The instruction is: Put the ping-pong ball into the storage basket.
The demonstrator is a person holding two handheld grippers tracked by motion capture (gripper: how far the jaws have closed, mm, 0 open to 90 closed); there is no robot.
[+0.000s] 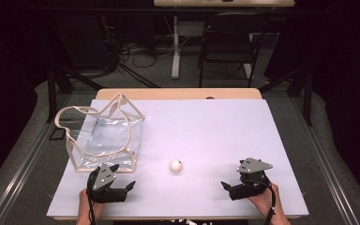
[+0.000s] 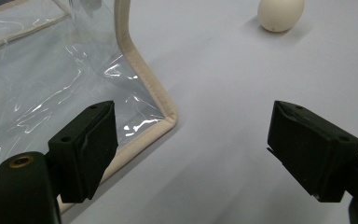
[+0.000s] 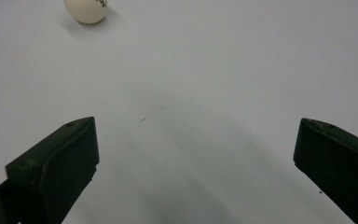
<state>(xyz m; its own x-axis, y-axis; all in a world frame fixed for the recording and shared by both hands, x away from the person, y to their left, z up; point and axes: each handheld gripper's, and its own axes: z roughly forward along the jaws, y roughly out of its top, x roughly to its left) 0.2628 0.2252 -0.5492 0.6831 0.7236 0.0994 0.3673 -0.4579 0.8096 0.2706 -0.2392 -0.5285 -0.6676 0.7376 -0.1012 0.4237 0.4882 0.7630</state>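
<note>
A small white ball (image 1: 175,165) lies on the white table top (image 1: 206,126), between the two grippers and a little beyond them. A clear plastic bag (image 1: 105,138) with beige trim and handles stands at the left. My left gripper (image 1: 123,176) rests near the front edge, just in front of the bag's near corner, open and holding nothing. In the left gripper view the bag's corner (image 2: 161,116) sits beside the left jaw of that gripper (image 2: 193,140), and the ball (image 2: 279,14) is at the upper right. My right gripper (image 1: 232,175) is open at the front right, also (image 3: 196,154) holding nothing; its ball (image 3: 85,10) lies far ahead to the left.
The table's front edge (image 1: 178,217) runs right behind both hands. Beyond the far edge stand a dark chair (image 1: 227,44) and a desk leg (image 1: 175,47) with cables on the floor. A metal frame rail (image 1: 326,159) runs along the right side.
</note>
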